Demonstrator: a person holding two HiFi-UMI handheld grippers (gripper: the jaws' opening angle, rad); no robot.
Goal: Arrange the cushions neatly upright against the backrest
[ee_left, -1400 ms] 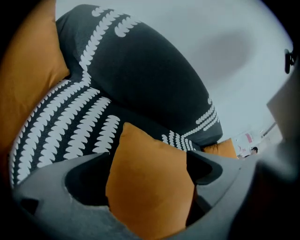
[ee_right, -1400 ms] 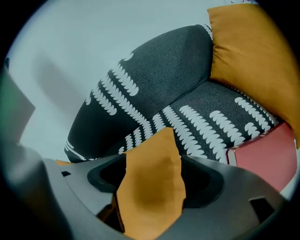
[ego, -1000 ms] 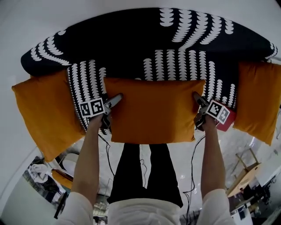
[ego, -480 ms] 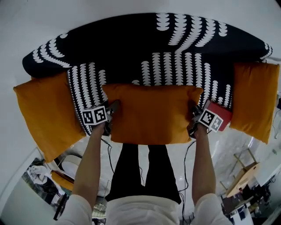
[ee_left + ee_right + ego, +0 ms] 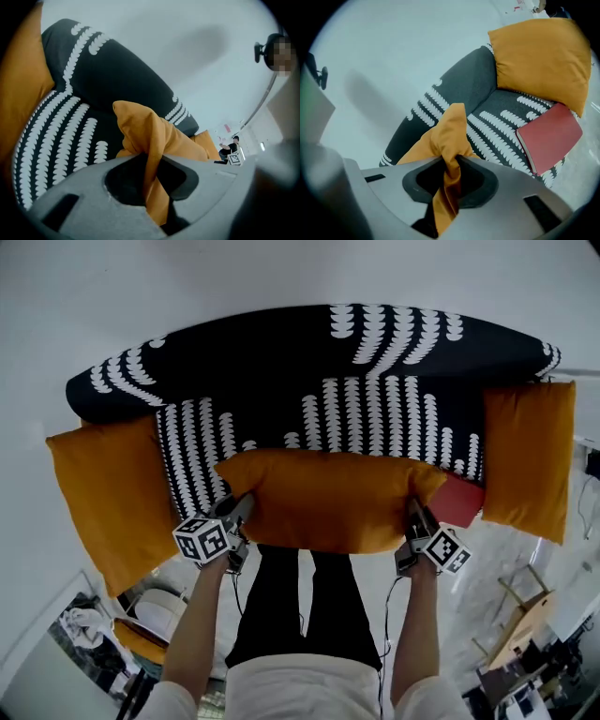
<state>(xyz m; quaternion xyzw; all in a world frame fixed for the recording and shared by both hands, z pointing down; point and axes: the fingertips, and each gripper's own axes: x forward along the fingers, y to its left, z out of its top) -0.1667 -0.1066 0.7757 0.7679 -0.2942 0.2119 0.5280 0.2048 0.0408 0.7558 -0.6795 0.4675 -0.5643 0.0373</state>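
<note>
Now, left gripper [image 5: 238,509] and right gripper [image 5: 413,514], jaws closing, pinching middle cushion [image 5: 328,500] corners

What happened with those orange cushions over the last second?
Both tools took hold: the left tool and right tool, wide open beside the middle cushion before, are closing on its two ends, fabric pinched between the jaws. The left cushion, right cushion, red book and sofa stayed put.
</note>
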